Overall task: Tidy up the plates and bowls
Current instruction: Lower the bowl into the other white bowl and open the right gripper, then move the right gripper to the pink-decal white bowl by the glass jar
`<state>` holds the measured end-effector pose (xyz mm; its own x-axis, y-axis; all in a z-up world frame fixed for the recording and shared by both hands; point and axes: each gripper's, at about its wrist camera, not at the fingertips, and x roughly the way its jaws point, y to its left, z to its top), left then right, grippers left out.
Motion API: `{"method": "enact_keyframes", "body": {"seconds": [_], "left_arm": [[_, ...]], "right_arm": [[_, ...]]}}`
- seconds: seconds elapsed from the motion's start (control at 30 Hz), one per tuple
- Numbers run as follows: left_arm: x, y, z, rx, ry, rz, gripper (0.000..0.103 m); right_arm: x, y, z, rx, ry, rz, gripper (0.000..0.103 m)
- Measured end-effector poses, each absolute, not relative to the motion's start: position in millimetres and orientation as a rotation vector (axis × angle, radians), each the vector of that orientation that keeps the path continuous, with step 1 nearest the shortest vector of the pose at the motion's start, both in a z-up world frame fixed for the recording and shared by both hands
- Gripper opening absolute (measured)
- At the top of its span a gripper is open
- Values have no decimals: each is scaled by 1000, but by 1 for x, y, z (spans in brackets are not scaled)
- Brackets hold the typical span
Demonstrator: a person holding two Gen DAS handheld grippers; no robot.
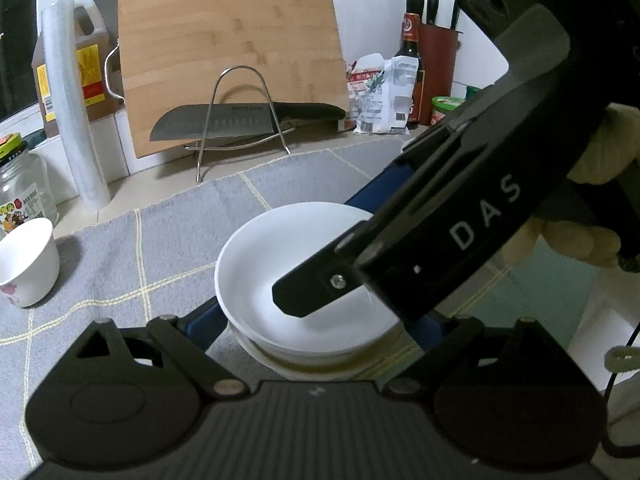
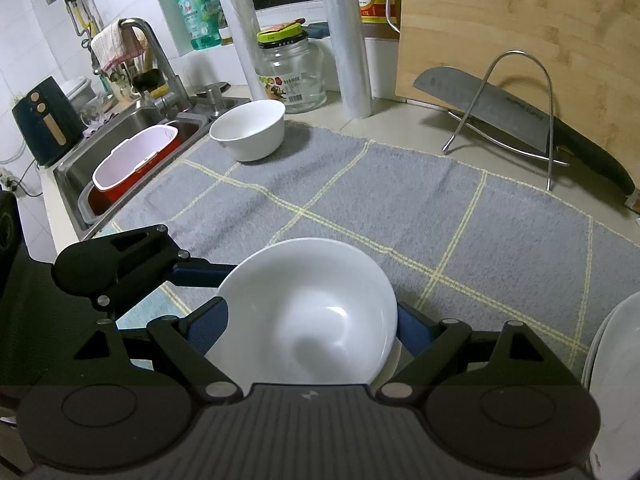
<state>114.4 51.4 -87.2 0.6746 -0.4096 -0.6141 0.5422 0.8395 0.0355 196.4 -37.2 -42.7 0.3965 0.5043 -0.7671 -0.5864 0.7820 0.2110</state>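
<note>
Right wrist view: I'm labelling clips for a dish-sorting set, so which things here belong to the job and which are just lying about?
Belong to the job:
- white bowl between the right gripper fingers
- second white bowl by the sink
- stacked plates at the right edge

Lying about:
- knife on its wire stand
- cutting board
- glass jar
- soap bottle

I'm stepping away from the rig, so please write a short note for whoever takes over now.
Left hand-held gripper: pads against the sides of the white bowl, apparently gripping.
Right hand-held gripper: closed on the same bowl.
Things: the bowl sits on, or just above, another dish on the grey cloth. A second bowl stands near the sink; plates are at the cloth's right edge.
Done: bowl brought onto the dish.
Left: release, then probably stack the second bowl.
</note>
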Motion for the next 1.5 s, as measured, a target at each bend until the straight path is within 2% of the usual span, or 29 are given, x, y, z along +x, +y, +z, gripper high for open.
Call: {"method": "enact_keyframes", "body": {"seconds": [0.5,0.83,1.03,1.5], "left_arm": [[115,50,-89,225,634,-548,94],[116,51,-90,225,637,-551,99],[111,51,-89,267,619,-546,101],[104,85,-81,158,642,-548,101]], "right_arm": [[196,-38,-47,-92,941,677,93],[196,-38,-50,-95,951,682,93],[193,-41,-48,-88,934,680,103],[191,-81,-48,-64,892,488,103]]}}
